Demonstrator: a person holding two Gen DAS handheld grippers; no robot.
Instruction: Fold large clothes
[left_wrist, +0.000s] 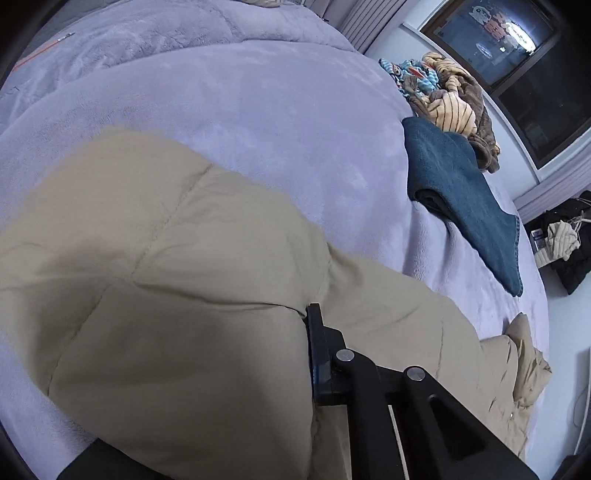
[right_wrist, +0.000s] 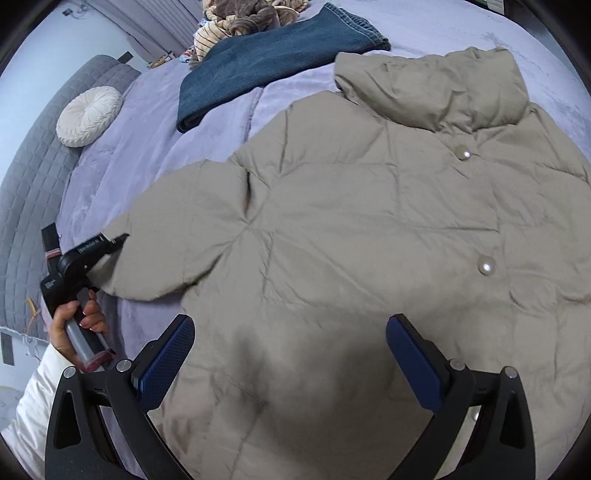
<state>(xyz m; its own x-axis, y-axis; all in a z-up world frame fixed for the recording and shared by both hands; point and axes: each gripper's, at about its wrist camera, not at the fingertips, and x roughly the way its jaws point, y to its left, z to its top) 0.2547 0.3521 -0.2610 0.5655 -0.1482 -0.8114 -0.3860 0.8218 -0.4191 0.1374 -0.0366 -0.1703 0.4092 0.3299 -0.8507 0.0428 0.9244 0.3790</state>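
A beige puffer jacket (right_wrist: 351, 229) lies front up on the lilac bed, collar at the top right, with two pearl buttons showing. My right gripper (right_wrist: 290, 354) is open above the jacket's lower body, holding nothing. My left gripper (right_wrist: 116, 242) shows in the right wrist view at the left, shut on the cuff of the jacket's sleeve (right_wrist: 159, 254). In the left wrist view the sleeve (left_wrist: 166, 295) fills the lower frame and covers one finger; the other finger (left_wrist: 321, 354) presses against the fabric.
A folded blue denim garment (right_wrist: 266, 62) lies beyond the jacket, also in the left wrist view (left_wrist: 465, 199). A heap of striped brown clothes (left_wrist: 454, 103) sits past it. A round white cushion (right_wrist: 88, 114) rests by the grey headboard (right_wrist: 33, 192). Floor and dark bags lie off the bed's edge (left_wrist: 569, 243).
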